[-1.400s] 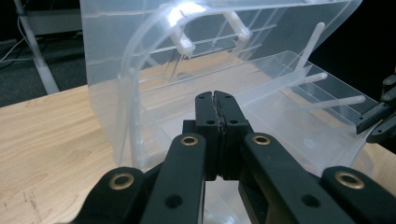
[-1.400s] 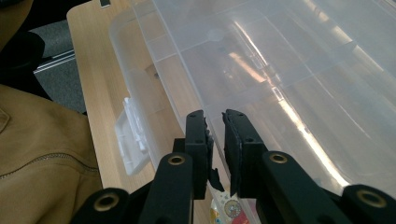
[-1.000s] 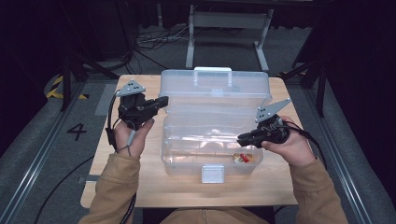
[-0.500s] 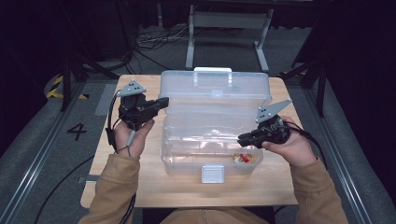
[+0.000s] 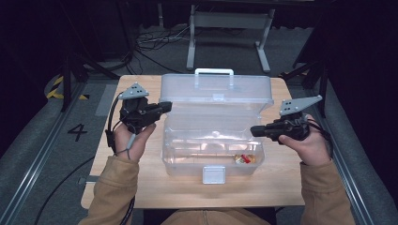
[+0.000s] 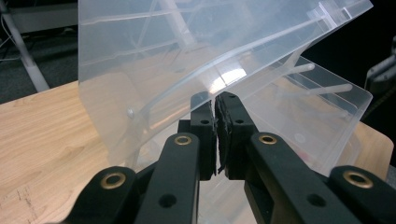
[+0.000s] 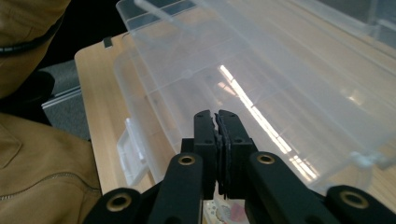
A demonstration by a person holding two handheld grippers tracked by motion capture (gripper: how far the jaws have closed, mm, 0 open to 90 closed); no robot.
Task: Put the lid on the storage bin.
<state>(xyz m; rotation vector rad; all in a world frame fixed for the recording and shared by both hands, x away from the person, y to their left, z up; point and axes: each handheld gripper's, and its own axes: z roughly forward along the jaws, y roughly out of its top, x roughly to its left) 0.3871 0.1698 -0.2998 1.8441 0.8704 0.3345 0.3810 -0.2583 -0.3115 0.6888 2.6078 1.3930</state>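
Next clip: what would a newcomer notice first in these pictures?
The clear plastic toolbox in the middle of the wooden table, its lid tipped up at the far side. The left gripper and the right gripper flank it at its two ends, each with jaws together and empty. A small red and yellow item lies in the box's near right corner.

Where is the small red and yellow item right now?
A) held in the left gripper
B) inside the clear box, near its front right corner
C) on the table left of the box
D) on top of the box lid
B: in the high view the small red and yellow item lies on the floor of the open clear plastic box, near its front right corner.
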